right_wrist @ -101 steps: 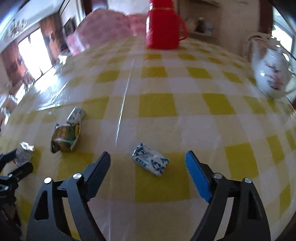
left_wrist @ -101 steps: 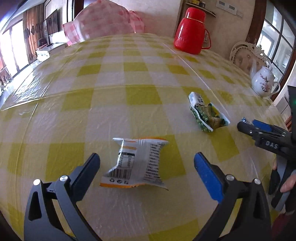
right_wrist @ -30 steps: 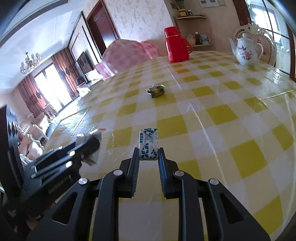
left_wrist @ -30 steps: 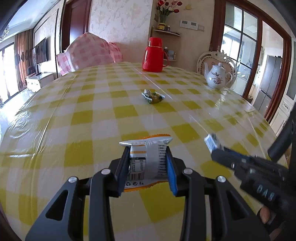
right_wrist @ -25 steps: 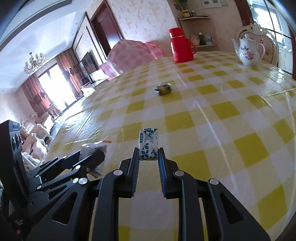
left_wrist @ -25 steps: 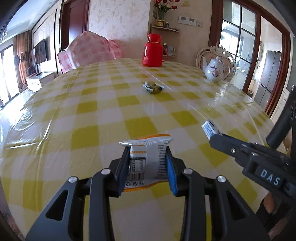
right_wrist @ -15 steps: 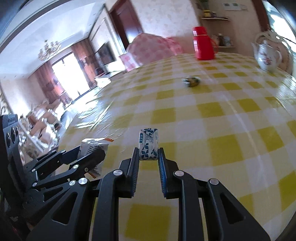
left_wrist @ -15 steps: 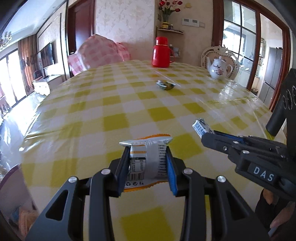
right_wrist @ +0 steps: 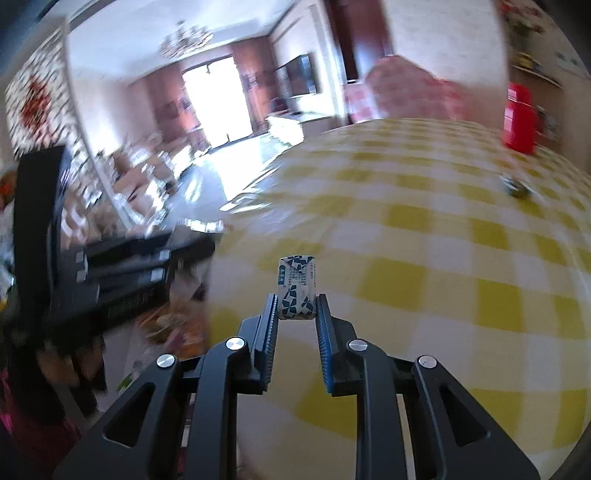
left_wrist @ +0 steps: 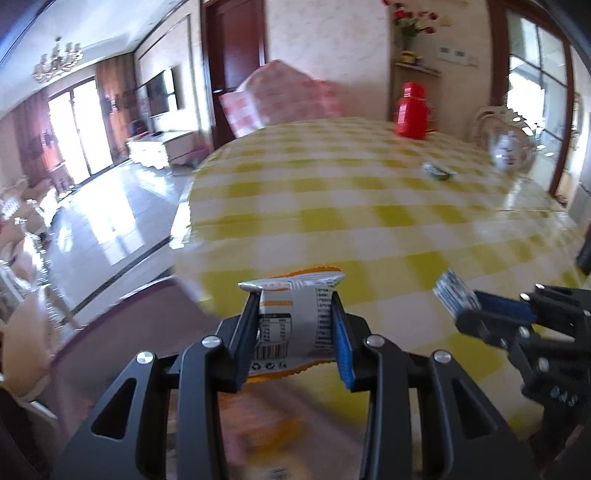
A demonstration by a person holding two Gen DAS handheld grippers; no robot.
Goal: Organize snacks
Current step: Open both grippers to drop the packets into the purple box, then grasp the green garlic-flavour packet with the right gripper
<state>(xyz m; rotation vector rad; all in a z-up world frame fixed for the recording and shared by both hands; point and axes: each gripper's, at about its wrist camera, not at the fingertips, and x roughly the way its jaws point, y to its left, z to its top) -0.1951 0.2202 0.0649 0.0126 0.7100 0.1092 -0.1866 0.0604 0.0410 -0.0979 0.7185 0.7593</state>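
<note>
White packet (left_wrist: 293, 314) in left gripper (left_wrist: 295, 325)

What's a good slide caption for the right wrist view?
Right tool carries a blue-patterned snack pack over the yellow checked tablecloth's edge.

This is a home, an open dining and living room. A round table (left_wrist: 369, 206) with a yellow-and-white checked cloth fills the middle of the left wrist view, with a red flask (left_wrist: 412, 110) and a white teapot (left_wrist: 508, 153) at upper right, a pink checked chair cover (left_wrist: 280, 96) behind, and flowers (left_wrist: 410, 18) above a small wall shelf (left_wrist: 417, 68). At upper left a chandelier (left_wrist: 57, 64) hangs from the ceiling, curtains (left_wrist: 110, 107) frame bright glass doors (left_wrist: 77, 125), a television (left_wrist: 159, 92) hangs on the wall above a white cabinet (left_wrist: 162, 147), and the polished floor (left_wrist: 122, 221) shines.
</note>
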